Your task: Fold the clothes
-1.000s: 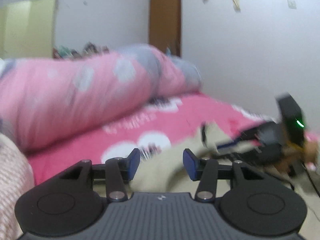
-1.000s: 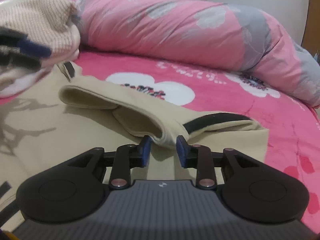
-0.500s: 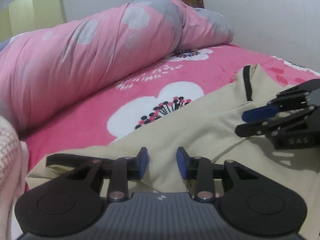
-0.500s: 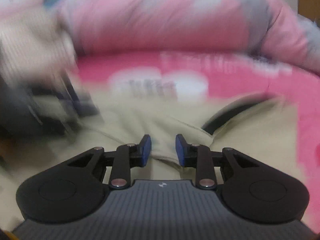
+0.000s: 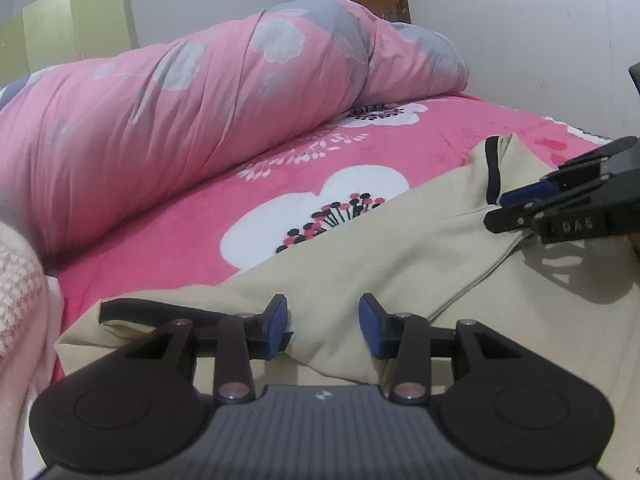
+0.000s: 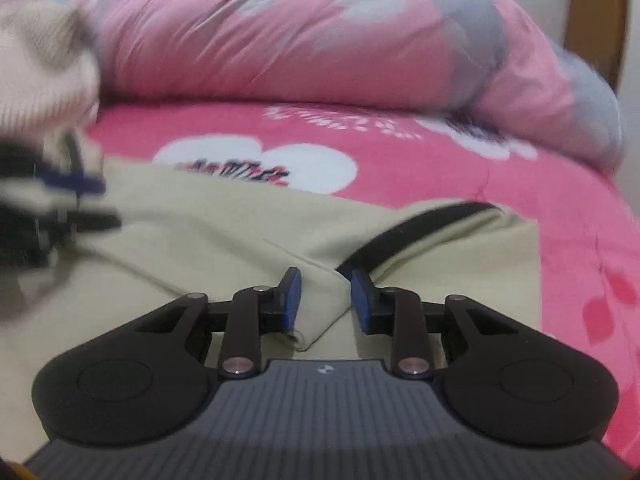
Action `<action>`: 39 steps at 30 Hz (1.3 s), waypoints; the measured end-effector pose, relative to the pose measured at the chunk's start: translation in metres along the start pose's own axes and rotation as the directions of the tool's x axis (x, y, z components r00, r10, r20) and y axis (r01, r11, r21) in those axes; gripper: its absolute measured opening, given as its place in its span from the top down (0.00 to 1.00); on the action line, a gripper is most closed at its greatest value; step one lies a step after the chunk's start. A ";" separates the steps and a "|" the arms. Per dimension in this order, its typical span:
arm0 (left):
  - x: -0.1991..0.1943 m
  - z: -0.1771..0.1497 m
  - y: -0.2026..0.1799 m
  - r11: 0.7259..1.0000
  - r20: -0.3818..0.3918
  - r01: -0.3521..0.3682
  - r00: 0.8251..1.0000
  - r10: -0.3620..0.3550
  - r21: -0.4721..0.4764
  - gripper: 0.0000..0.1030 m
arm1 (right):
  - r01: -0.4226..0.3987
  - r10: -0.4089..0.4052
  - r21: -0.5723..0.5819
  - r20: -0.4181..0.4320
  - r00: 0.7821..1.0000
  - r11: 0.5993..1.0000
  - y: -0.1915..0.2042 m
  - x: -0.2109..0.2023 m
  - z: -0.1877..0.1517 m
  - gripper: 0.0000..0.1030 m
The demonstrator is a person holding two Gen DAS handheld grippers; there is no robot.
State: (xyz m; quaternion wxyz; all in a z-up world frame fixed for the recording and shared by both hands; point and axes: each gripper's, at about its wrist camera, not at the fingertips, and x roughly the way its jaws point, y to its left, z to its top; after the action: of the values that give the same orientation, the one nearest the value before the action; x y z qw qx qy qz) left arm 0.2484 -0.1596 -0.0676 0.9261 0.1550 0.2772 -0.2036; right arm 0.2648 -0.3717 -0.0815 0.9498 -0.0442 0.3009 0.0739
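Now the beige garment (image 5: 360, 248) lies spread flat on the bed (image 5: 168, 232), where a second ago the left view caught it only at a blurred distance; we have brought both tools low over the cloth. Our left tool (image 5: 323, 322) straddles a raised ridge of fabric near the black-trimmed sleeve edge (image 5: 160, 310); its jaws narrowed, then just eased a little wider, and the blue pads stand apart with the fold between them, not pinching it. Our right tool (image 6: 325, 298) keeps its gap unchanged, set around a folded corner beside the other black trim (image 6: 404, 236), pads clear of the cloth. We judge the fold has not started: both grips are still to be taken.

The garment looks like soft, matte knit, limp and creasing easily. Under it the bedsheet is plush pink with white blossoms; behind rolls a puffy pink-and-grey quilt (image 5: 180, 92).
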 end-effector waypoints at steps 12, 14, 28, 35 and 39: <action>-0.044 0.008 0.005 0.995 0.104 0.079 0.992 -0.072 -0.068 0.53 | -0.004 -0.002 0.042 0.131 0.991 0.999 0.018 -0.049 0.026 0.77; -0.028 0.004 -0.007 0.995 0.004 0.094 0.996 -0.094 -0.038 0.49 | -0.062 0.059 0.031 0.106 0.993 0.998 0.027 -0.041 0.019 0.77; -0.138 -0.022 0.011 0.973 -0.036 0.106 0.993 -0.116 -0.206 0.30 | -0.093 0.079 0.234 0.066 0.995 0.968 0.028 -0.134 -0.026 0.75; -0.214 -0.062 -0.022 0.974 -0.093 0.067 0.992 -0.089 -0.216 0.19 | -0.132 0.110 0.364 0.080 0.991 0.922 0.077 -0.219 -0.094 0.70; -0.244 -0.093 -0.043 0.976 -0.134 0.032 0.989 -0.061 -0.214 0.17 | -0.100 0.073 0.371 0.086 0.994 0.923 0.111 -0.258 -0.124 0.67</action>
State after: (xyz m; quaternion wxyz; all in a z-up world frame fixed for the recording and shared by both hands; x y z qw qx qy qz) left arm 0.0004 -0.0891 -0.0088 0.9106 0.0633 0.3649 -0.1834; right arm -0.0318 -0.3074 -0.0377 0.9466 0.1539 0.2773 0.0585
